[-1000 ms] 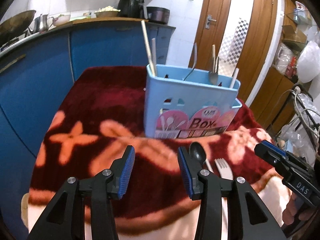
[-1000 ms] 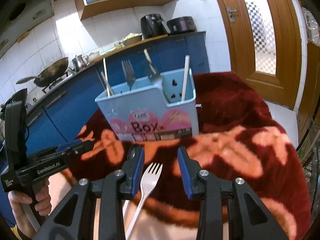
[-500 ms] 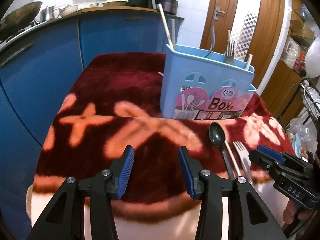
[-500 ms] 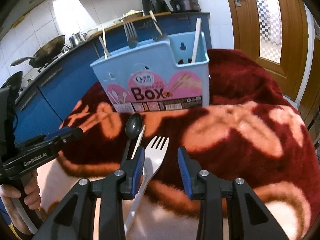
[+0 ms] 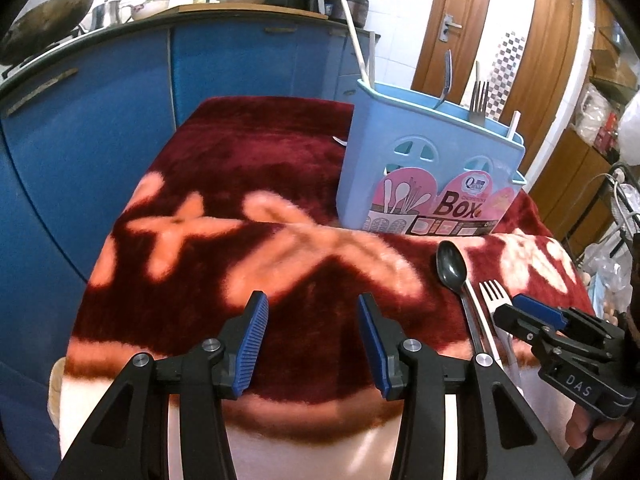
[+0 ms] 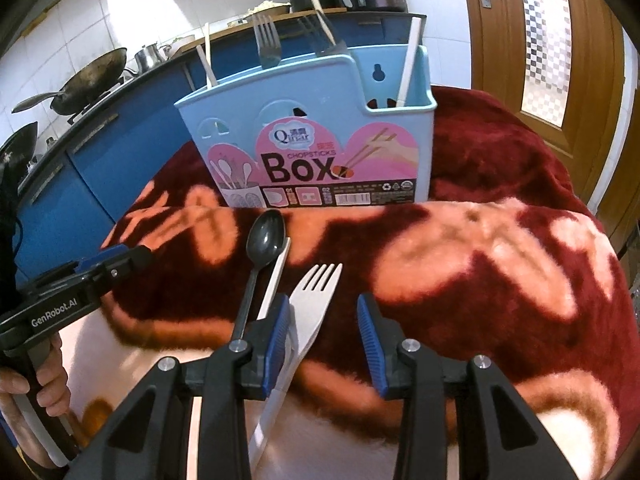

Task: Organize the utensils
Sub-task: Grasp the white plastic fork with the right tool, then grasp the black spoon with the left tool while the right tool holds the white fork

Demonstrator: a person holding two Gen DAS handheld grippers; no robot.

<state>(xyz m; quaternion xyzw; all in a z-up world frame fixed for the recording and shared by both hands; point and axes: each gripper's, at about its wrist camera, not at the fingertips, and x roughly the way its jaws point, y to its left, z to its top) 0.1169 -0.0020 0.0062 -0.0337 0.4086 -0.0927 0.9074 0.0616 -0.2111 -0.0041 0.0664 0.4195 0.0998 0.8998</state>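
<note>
Right gripper wide, straddling the fork handle for a pickup toward the box; left gripper wide, idle; spoon just beside the fork on the blanket.

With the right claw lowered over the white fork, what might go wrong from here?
1. The right claw is open with the white fork near its left finger, not centred, so closing may nudge it aside.
2. The white chopstick and black spoon lie close by and may be caught too.
3. The plush blanket could snag.
</note>
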